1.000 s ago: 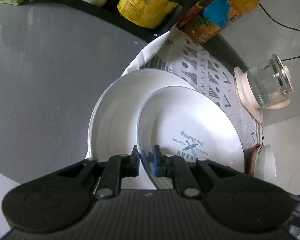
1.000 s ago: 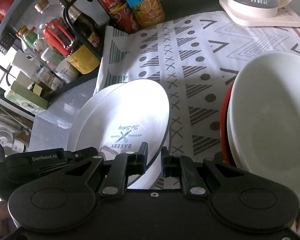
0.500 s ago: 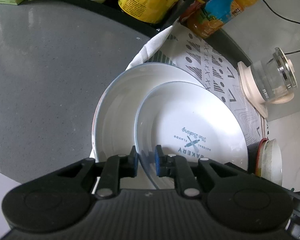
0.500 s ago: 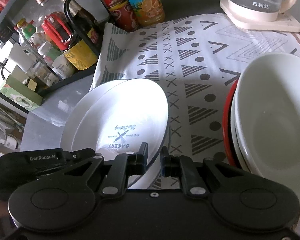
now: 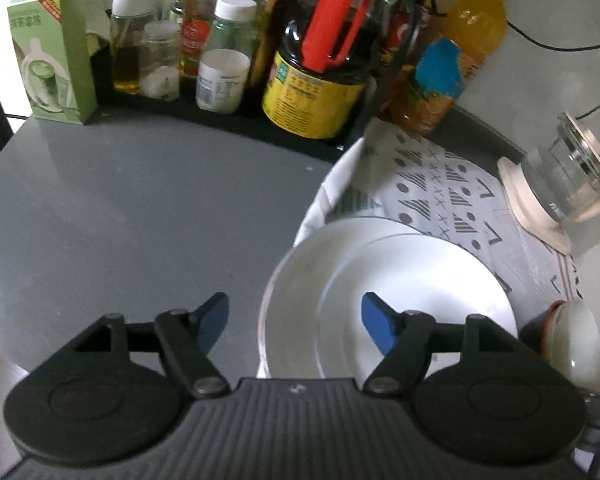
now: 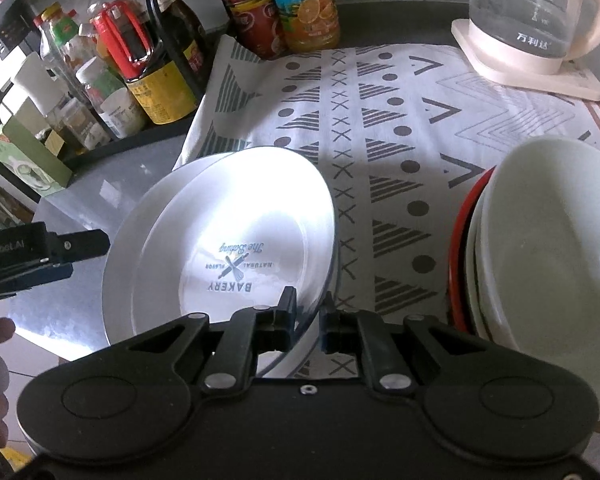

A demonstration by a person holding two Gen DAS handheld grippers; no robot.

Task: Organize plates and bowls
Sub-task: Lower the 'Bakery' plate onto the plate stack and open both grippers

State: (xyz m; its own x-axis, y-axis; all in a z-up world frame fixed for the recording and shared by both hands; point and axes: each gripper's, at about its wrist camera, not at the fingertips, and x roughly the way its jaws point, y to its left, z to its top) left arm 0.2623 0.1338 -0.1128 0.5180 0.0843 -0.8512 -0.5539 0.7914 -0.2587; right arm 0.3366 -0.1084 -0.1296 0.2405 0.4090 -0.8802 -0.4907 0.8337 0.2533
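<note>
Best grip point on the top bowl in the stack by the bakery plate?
Take the top bowl by its near rim, coming from above and the camera's side with one tool finger inside. It sits nested in the stack, so its outer wall is mostly covered; only the thin rim is exposed.

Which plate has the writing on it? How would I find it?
Find the patterned cloth. At its left edge two white plates are stacked, left of the stack of bowls. The top plate alone has "BAKERY" printed in blue; the plain plate lies underneath.
</note>
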